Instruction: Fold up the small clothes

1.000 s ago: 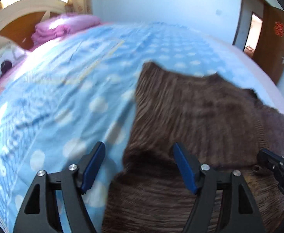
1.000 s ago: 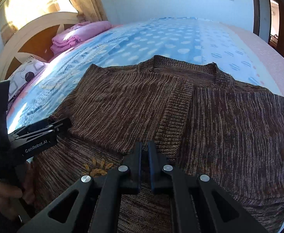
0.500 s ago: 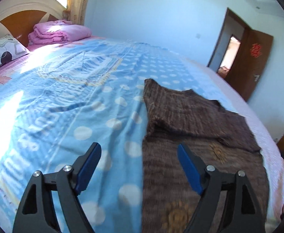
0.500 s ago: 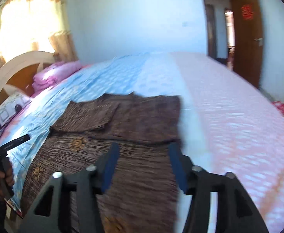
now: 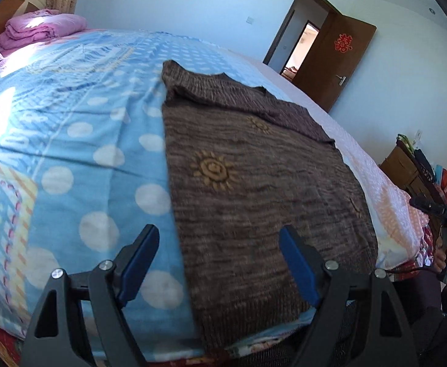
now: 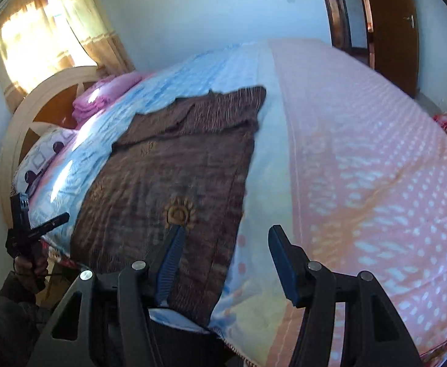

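Observation:
A brown knit sweater (image 5: 254,189) with yellow sun motifs lies flat on the bed, its far part folded over. It also shows in the right wrist view (image 6: 174,165). My left gripper (image 5: 218,244) is open and empty, held above the sweater's near left edge. My right gripper (image 6: 225,244) is open and empty, held above the sweater's near right edge. The right gripper also shows at the right edge of the left wrist view (image 5: 437,211), and the left gripper at the left edge of the right wrist view (image 6: 37,226).
The bed has a blue polka-dot cover (image 5: 70,122) and a pink dotted part (image 6: 360,153). Folded pink bedding (image 5: 40,29) and a pillow (image 6: 43,159) lie by the headboard. An open brown door (image 5: 330,61) and a cluttered cabinet (image 5: 412,165) stand to the right.
Both grippers have pulled back from the sweater toward the bed's near edge. The right gripper has gone from shut to open. The sweater's far part now lies folded over.

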